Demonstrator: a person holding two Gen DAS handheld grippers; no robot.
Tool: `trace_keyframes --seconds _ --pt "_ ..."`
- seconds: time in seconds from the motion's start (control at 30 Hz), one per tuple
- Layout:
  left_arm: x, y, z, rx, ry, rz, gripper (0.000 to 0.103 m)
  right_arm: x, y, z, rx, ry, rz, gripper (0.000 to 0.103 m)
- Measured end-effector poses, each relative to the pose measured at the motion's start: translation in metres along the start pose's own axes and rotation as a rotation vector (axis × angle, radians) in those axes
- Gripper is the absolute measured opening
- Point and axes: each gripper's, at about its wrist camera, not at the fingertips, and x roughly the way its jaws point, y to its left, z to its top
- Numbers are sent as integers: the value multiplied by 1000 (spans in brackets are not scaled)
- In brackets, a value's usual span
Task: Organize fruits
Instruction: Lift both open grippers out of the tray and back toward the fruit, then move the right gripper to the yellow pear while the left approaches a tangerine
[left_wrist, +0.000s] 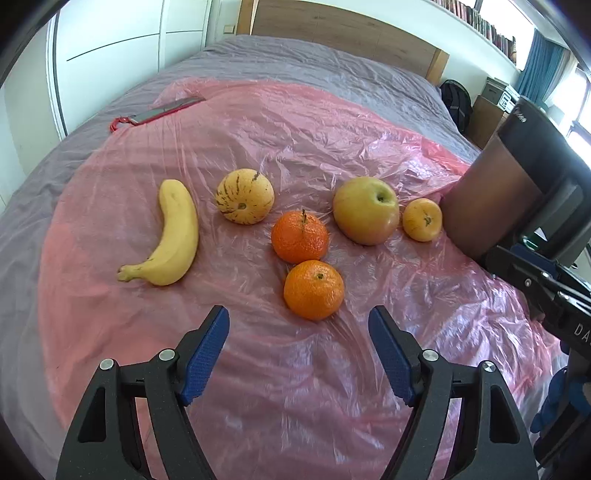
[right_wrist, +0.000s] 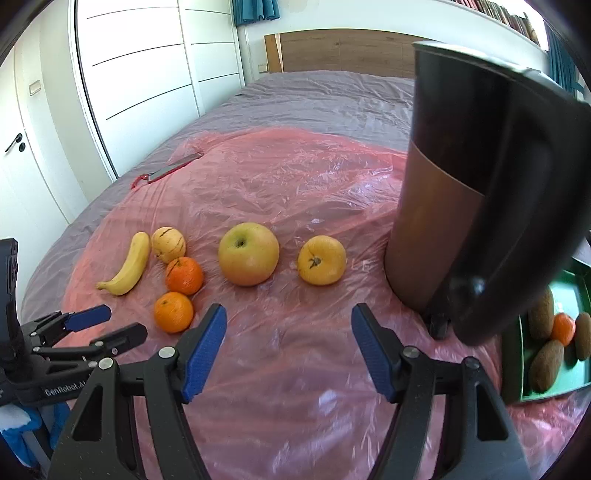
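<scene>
Pink plastic sheet (left_wrist: 280, 122) over a grey bed (left_wrist: 295, 59), strewn with fruit: one banana (left_wrist: 173, 236), one striped yellow melon (left_wrist: 244, 201), two mandarins (left_wrist: 313, 290), one green-yellow apple (left_wrist: 365, 210), one small yellow citrus (left_wrist: 422, 219). Nearest mandarin just ahead of the left gripper (left_wrist: 298, 345), jaws apart, empty. Right gripper (right_wrist: 289, 345) likewise spread, gripping nothing, apple and citrus beyond. Dark jug (right_wrist: 461, 192) at right; green tray (right_wrist: 517, 369) holding kiwis and another mandarin.

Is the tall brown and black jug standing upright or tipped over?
Upright. The jug stands on its base on the pink plastic sheet, rim at the top, beside the small yellow fruit.
</scene>
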Motion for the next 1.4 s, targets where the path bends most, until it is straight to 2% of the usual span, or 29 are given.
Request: trace_keyframes --seconds 0.07,0.33,0.87,1.4 --pt "13 -2 2 5 18 27 73 9 -2 5 -5 10 -15 103" --pt "38 -3 1 -11 44 43 73 52 -7 22 33 44 -37 103" --pt "48 2 3 -23 43 10 71 110 -17 38 61 135 -122 103" --pt "58 -7 3 16 52 39 65 137 -25 40 83 166 -88 103"
